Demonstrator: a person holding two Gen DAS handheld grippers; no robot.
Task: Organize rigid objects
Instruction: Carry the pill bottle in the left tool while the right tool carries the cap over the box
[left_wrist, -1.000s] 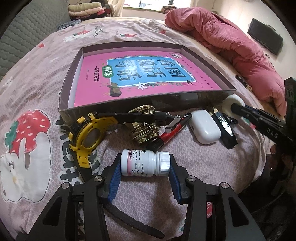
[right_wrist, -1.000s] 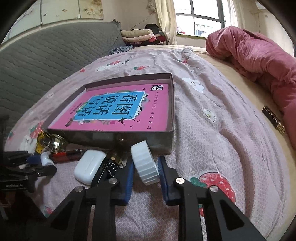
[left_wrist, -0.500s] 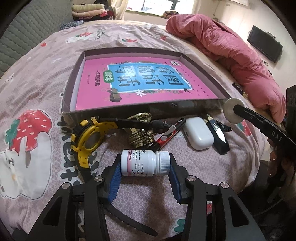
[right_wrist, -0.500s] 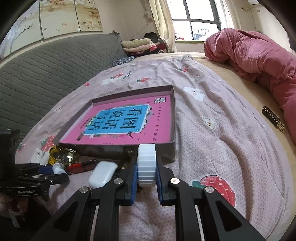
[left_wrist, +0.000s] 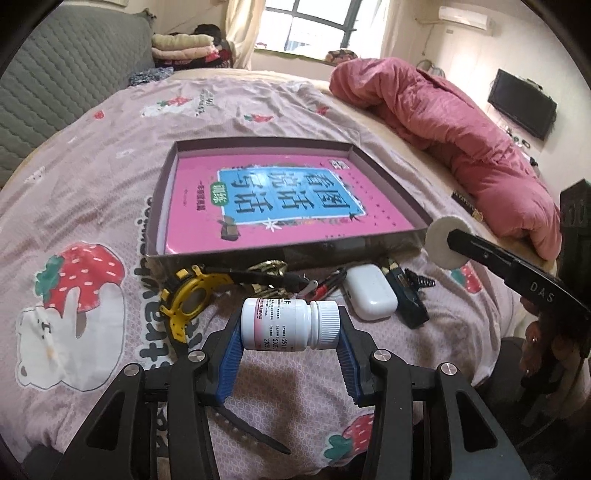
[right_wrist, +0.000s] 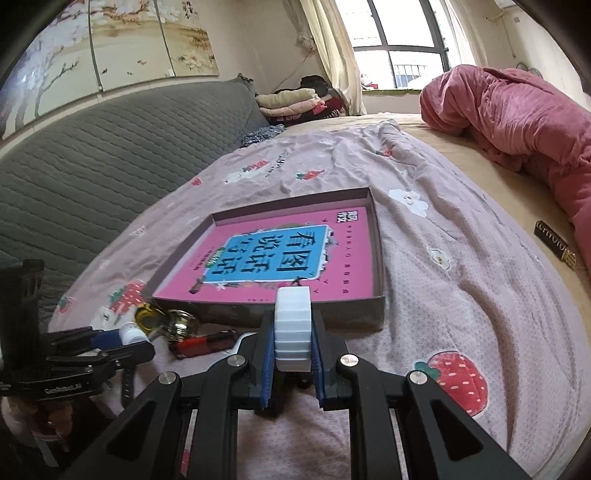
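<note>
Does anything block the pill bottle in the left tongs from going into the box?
Nothing visible does. The pill bottle hangs above the clutter, the box lies open ahead, and only its low front wall must be cleared.

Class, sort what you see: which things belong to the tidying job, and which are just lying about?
Job: pill bottle in left gripper; white disc in right gripper; shallow box; earbud case.

Lying about: red quilt; folded clothes.

Left claw (left_wrist: 290, 330) clamps a white pill bottle (left_wrist: 290, 324) sideways, above the bedsheet (left_wrist: 92, 177). Beyond it: shallow box (left_wrist: 155, 221) holding a pink book (left_wrist: 280, 203); before the box, yellow watch (left_wrist: 188, 302), white earbud case (left_wrist: 369, 291). Right claw (left_wrist: 448, 243) grips a white disc (left_wrist: 441, 242).
</note>
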